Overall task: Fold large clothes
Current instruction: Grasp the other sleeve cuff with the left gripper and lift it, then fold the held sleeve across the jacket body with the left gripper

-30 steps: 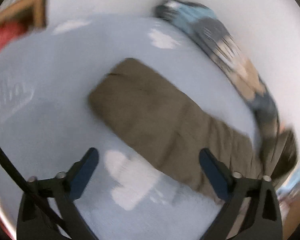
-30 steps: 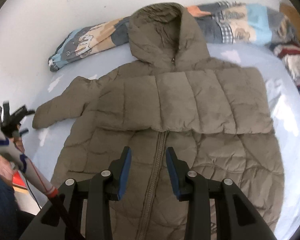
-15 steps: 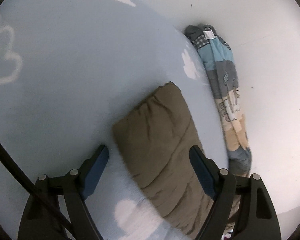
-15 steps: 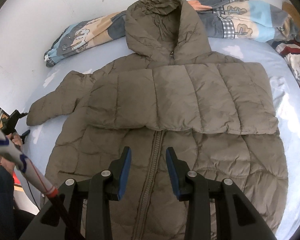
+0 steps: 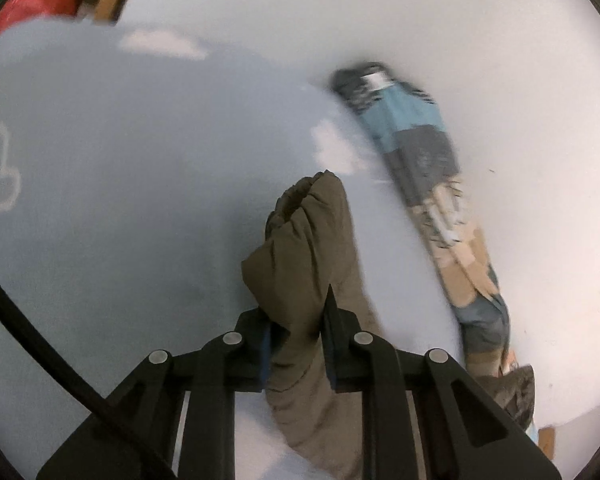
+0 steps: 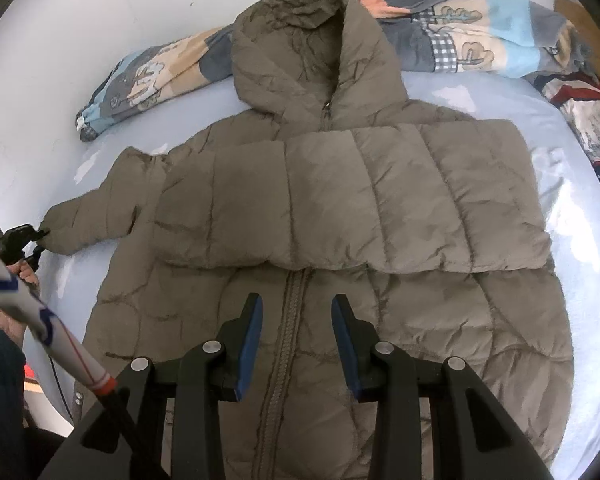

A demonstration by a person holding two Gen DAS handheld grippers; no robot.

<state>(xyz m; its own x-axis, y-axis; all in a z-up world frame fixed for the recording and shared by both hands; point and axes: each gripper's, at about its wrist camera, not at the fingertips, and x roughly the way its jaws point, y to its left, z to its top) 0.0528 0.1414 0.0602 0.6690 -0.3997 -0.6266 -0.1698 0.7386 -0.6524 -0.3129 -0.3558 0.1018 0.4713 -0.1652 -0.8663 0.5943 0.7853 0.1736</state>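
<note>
Now we take the sleeve by its cuff.

Our left gripper (image 5: 296, 344) has just closed on the sleeve (image 5: 312, 248) of the olive puffer coat (image 6: 340, 208), which lies zipper-up across the pale blue bed (image 6: 580, 240), hood in the upper centre. It looks light, soft and springy, so we judge the gathered cuff the surest hold. Our right gripper (image 6: 296, 340) hovers part open, holding nothing, over the zipper.
</note>
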